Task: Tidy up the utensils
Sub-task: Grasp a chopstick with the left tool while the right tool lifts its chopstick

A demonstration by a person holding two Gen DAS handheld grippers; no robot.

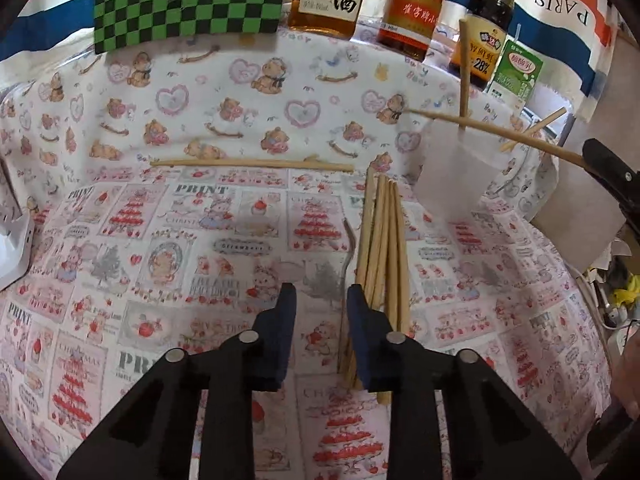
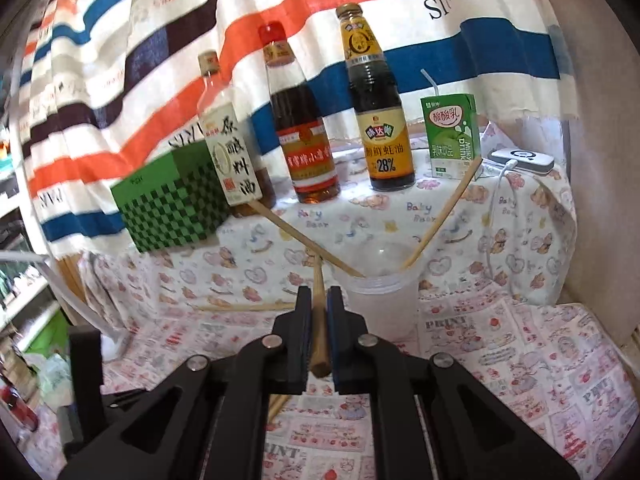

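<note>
Several wooden chopsticks (image 1: 382, 248) lie bundled on the patterned cloth. My left gripper (image 1: 322, 304) hangs over their near ends, open; its right finger (image 1: 362, 328) covers part of the bundle and the left pad touches nothing. A thin grey metal utensil (image 1: 349, 248) lies beside the bundle. One chopstick (image 1: 252, 163) lies alone farther back. My right gripper (image 2: 319, 294) is shut on a chopstick (image 2: 319, 320), held just left of a translucent plastic cup (image 2: 380, 304). Two chopsticks (image 2: 444, 216) lean in that cup. In the left wrist view the right gripper (image 1: 612, 176) holds its chopstick (image 1: 480, 128) across the cup (image 1: 452, 172).
Three sauce bottles (image 2: 304, 128), a green milk carton (image 2: 452, 136) and a green checked box (image 2: 172, 204) stand along the back, in front of a striped cloth. A white device (image 2: 524, 158) with a cable sits back right. A white object (image 1: 16, 244) lies at the left edge.
</note>
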